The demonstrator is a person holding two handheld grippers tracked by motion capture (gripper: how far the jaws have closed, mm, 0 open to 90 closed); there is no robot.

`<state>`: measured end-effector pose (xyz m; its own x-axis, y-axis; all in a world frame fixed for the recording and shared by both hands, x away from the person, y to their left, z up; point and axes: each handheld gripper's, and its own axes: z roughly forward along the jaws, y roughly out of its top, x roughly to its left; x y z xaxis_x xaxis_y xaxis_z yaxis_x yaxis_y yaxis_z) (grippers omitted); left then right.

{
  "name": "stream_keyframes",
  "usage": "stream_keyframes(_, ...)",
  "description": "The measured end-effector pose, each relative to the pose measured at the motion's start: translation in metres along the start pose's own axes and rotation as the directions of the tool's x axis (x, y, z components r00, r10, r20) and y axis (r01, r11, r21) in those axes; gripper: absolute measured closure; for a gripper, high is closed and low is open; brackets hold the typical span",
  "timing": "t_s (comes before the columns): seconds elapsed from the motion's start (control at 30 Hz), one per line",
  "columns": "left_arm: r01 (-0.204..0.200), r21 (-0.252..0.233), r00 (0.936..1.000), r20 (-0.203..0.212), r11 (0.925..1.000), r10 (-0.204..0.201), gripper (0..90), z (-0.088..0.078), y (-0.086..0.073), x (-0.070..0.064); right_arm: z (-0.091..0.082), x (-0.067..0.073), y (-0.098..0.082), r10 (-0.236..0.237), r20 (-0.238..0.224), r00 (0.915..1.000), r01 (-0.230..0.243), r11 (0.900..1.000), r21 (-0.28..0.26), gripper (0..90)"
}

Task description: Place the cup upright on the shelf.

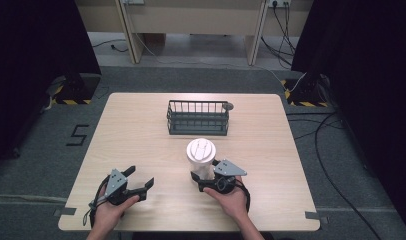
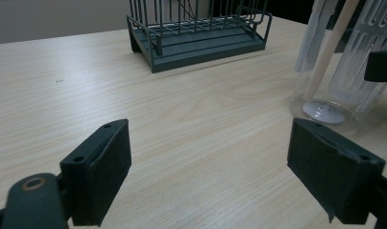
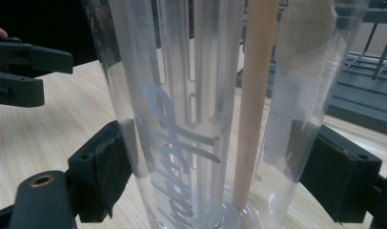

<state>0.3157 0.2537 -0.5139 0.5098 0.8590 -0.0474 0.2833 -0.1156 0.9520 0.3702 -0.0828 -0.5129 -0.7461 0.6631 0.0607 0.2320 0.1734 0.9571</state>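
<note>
Both forearms come in low from the near edge. The black two-jaw left gripper (image 1: 139, 181) sits with jaws spread wide, nothing between them. The black two-jaw right gripper (image 1: 202, 176) has its pads (image 3: 105, 168) pressed tight, clamped.

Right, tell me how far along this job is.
Early stage. Done: the right gripper has closed its jaws around the clear tumbler, whose white lid is on. In hand: the tumbler stands upright on the table, not visibly lifted. The left gripper is open and holds nothing. Left: probably carrying the tumbler to the wire rack, which holds nothing yet.
</note>
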Motion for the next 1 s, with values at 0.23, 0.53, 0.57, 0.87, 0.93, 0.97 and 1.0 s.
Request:
stream_keyframes(0.23,0.002,0.000,1.0000,-0.001,1.0000,-0.002,14.5,0.000,0.000,0.000,-0.001,-0.001,0.005,-0.004,0.012,0.9999,0.004,1.000,-0.012,18.1)
stream_keyframes(0.53,0.004,-0.001,1.0000,-0.002,1.0000,-0.004,14.5,0.000,0.000,0.000,-0.002,-0.005,0.015,-0.013,0.030,0.9995,0.014,1.000,-0.020,18.1)
stream_keyframes(0.57,0.004,-0.001,1.0000,-0.002,1.0000,-0.004,14.5,0.000,0.000,0.000,-0.002,-0.005,0.015,-0.013,0.030,0.9995,0.014,1.000,-0.020,18.1)
stream_keyframes(0.87,0.006,-0.002,1.0000,-0.002,1.0000,-0.006,14.5,0.000,0.000,0.000,-0.002,-0.009,0.021,-0.016,0.046,0.9988,0.017,1.000,-0.024,18.1)
stream_keyframes(0.93,0.007,-0.002,1.0000,-0.003,1.0000,-0.007,14.5,0.000,0.000,0.000,-0.001,-0.010,0.023,-0.017,0.050,0.9986,0.019,0.999,-0.026,18.1)
stream_keyframes(0.97,0.007,-0.001,1.0000,-0.003,1.0000,-0.007,14.5,0.000,0.000,0.000,-0.001,-0.011,0.024,-0.016,0.054,0.9984,0.017,0.999,-0.027,18.1)
stream_keyframes(1.0,0.008,-0.002,1.0000,-0.003,1.0000,-0.008,14.5,0.000,0.000,0.000,-0.001,-0.012,0.025,-0.014,0.058,0.9982,0.016,0.999,-0.029,18.1)
